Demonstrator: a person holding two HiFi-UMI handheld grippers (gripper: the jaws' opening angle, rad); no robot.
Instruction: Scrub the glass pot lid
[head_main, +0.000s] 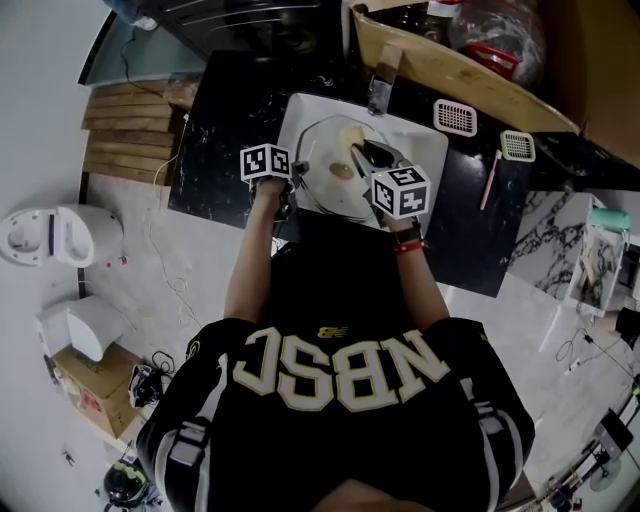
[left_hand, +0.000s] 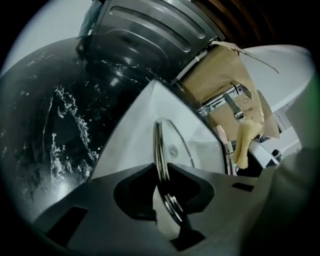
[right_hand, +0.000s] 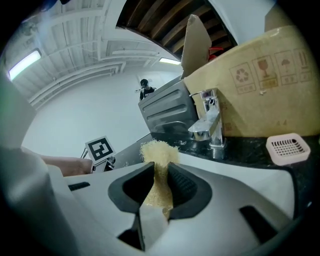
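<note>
The glass pot lid (head_main: 335, 172) stands in the white sink (head_main: 425, 140), tilted up on its edge. My left gripper (head_main: 297, 172) is shut on the lid's steel rim at the sink's left side. In the left gripper view the rim (left_hand: 160, 142) runs edge-on between the jaws of the left gripper (left_hand: 162, 172). My right gripper (head_main: 365, 155) hovers over the lid's right part, shut on a yellow sponge (right_hand: 157, 152) that sticks out past the right gripper (right_hand: 159, 175). The sponge (left_hand: 245, 142) also shows in the left gripper view, clear of the glass.
A chrome faucet (head_main: 381, 85) rises behind the sink. A cardboard box (head_main: 450, 60) stands at the back right. Two white grilles (head_main: 455, 117) and a pink brush (head_main: 490, 180) lie on the black counter (head_main: 220, 140). A steel appliance (left_hand: 150, 30) sits far left.
</note>
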